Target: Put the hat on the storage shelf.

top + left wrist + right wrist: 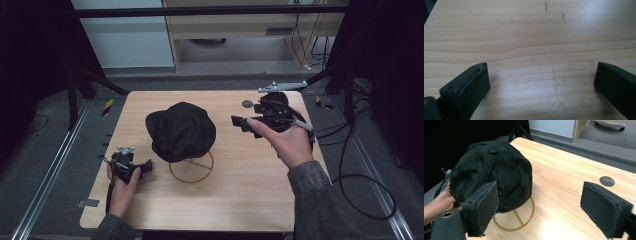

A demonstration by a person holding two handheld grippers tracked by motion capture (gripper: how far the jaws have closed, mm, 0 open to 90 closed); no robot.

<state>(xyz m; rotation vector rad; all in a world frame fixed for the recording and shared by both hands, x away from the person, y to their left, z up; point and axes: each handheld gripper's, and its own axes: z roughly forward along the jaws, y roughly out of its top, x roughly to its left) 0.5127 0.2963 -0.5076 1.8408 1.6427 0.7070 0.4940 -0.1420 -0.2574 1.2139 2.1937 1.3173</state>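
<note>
A black cap (181,131) sits on a stand with a tan wire ring base (191,169) in the middle of the wooden table (240,195). The right gripper view looks at the cap (491,173) and the ring base (524,218) from the side. My left gripper (142,167) rests on the table left of the ring, held by a hand. Its jaws stand wide apart over bare wood, with nothing between the fingertips (477,80). My right gripper (240,122) hovers to the right of the cap, open and empty, its fingertips (484,207) pointing toward the cap.
A small grey round disc (247,104) lies on the table near the back right, also seen as a disc (607,181) in the right gripper view. Black frame posts stand at both back corners. Cables trail off the right side of the table.
</note>
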